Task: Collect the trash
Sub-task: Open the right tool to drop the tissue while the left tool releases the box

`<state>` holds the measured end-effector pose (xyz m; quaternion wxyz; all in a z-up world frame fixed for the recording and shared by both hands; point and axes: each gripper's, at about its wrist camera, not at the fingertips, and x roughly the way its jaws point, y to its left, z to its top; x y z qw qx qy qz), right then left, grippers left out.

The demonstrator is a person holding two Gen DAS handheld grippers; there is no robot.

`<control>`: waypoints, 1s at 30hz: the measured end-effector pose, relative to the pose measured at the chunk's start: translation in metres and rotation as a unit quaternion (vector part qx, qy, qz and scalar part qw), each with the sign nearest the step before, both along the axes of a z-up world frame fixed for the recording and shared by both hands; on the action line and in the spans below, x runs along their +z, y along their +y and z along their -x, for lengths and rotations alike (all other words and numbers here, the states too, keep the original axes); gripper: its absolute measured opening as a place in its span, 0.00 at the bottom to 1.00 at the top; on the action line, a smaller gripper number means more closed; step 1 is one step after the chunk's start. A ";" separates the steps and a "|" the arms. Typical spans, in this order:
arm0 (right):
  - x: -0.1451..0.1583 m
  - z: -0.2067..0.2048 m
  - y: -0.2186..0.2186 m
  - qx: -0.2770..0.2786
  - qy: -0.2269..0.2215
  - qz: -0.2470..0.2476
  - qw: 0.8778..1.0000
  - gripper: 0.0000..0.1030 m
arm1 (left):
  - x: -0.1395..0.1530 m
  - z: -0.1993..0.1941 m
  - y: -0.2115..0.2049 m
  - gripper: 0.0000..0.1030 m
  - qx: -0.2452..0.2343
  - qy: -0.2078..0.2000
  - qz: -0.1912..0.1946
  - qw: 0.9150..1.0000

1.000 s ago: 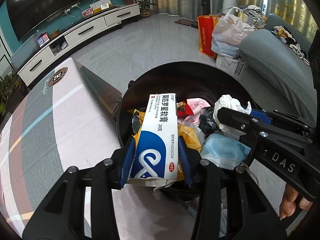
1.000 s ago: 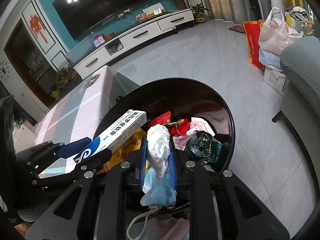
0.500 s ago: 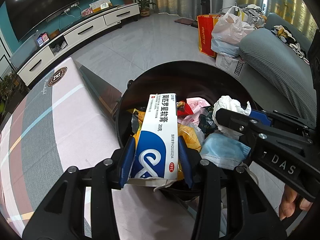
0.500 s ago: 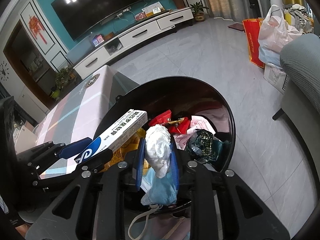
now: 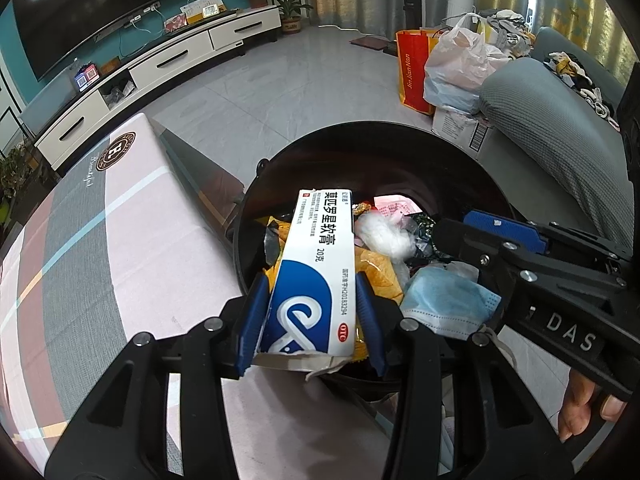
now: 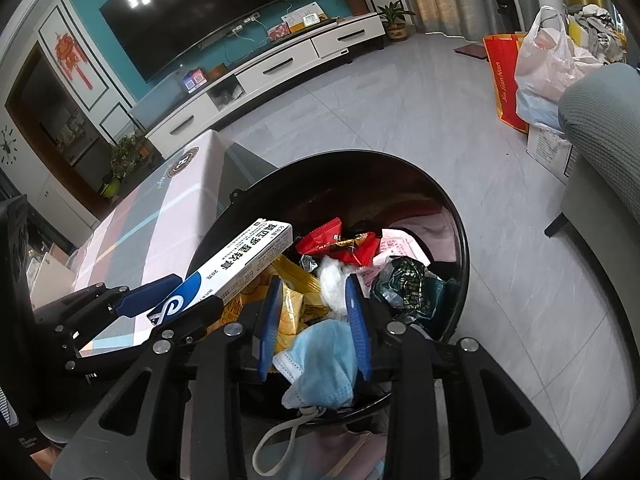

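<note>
A black round bin (image 5: 360,130) (image 6: 460,240) holds wrappers and other trash. Over its near rim my left gripper (image 5: 312,320) (image 6: 180,300) is shut on a white and blue ointment box (image 5: 316,272) (image 6: 240,260), which points into the bin. My right gripper (image 6: 314,320) (image 5: 476,232) hovers over the bin with its jaws opening. A white tissue wad (image 6: 334,284) (image 5: 384,236) lies loose on the trash just past its pads, which do not press on it. A blue face mask (image 6: 320,364) (image 5: 448,296) hangs over the bin's near rim below the fingers.
A table with a pink and grey cloth (image 5: 100,240) (image 6: 160,220) stands left of the bin. A grey sofa (image 5: 560,140) is on the right, with a red bag (image 5: 412,68) and plastic bags (image 5: 460,64) beyond. A person's hand (image 5: 580,412) shows at lower right.
The right gripper's jaws have widened and the white tissue wad has slipped from between its pads down onto the trash. The left gripper and its box have kept still.
</note>
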<state>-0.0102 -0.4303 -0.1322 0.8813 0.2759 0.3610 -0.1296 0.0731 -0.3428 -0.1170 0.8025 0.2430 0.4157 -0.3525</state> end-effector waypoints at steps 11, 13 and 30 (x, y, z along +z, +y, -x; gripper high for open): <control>0.002 0.001 -0.001 -0.001 0.000 0.001 1.000 0.32 | 0.001 0.000 0.000 0.47 0.002 -0.001 0.000 1.000; 0.002 0.001 -0.001 -0.002 0.000 0.000 1.000 0.32 | 0.001 0.000 0.000 0.48 0.002 -0.002 0.000 1.000; 0.006 0.005 -0.003 -0.005 -0.001 0.001 1.000 0.32 | 0.003 -0.001 0.003 0.59 0.005 -0.001 0.004 1.000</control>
